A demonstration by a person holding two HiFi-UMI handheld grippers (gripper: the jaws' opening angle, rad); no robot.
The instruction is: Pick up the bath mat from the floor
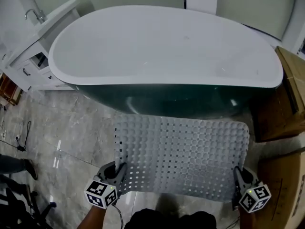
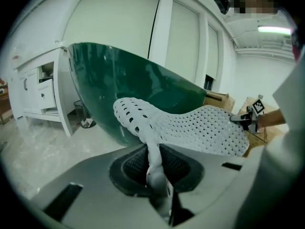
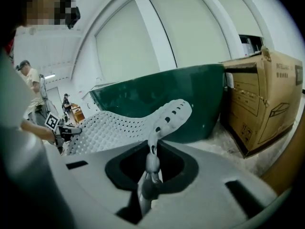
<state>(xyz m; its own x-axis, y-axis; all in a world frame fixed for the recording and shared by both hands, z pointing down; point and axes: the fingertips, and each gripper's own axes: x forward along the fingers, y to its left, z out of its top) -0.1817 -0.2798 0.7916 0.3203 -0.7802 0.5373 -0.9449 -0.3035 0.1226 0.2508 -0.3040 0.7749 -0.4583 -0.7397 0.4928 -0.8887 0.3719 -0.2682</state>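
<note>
Grippers, both hand-held, sat nearest the camera at the bottom of the head view. Left gripper [image 1: 117,170] had its jaws nearly together, pinching the near left corner of the bath mat [image 1: 183,152]. Its own view showed the white mat edge squeezed between the pads and bending away above them. Right gripper [image 1: 239,174] was likewise narrow, clamped on the near right corner, with a thin fold of mat caught between its jaws in its own view.

Mat was white and perforated. It was stretched between the two grippers and sagged slightly in the middle. Near edge was held up off the grey marble floor [image 1: 71,128]. Far edge reached towards the bathtub [image 1: 162,46]; whether it touched the floor could not be told.

Bathtub stood just beyond the mat, dark green outside, white inside. Cardboard boxes [image 1: 286,104] stood beside the tub on the right. White cabinet [image 1: 33,58] with a faucet [image 1: 34,15] stood at the far left, close to the tub's end.
</note>
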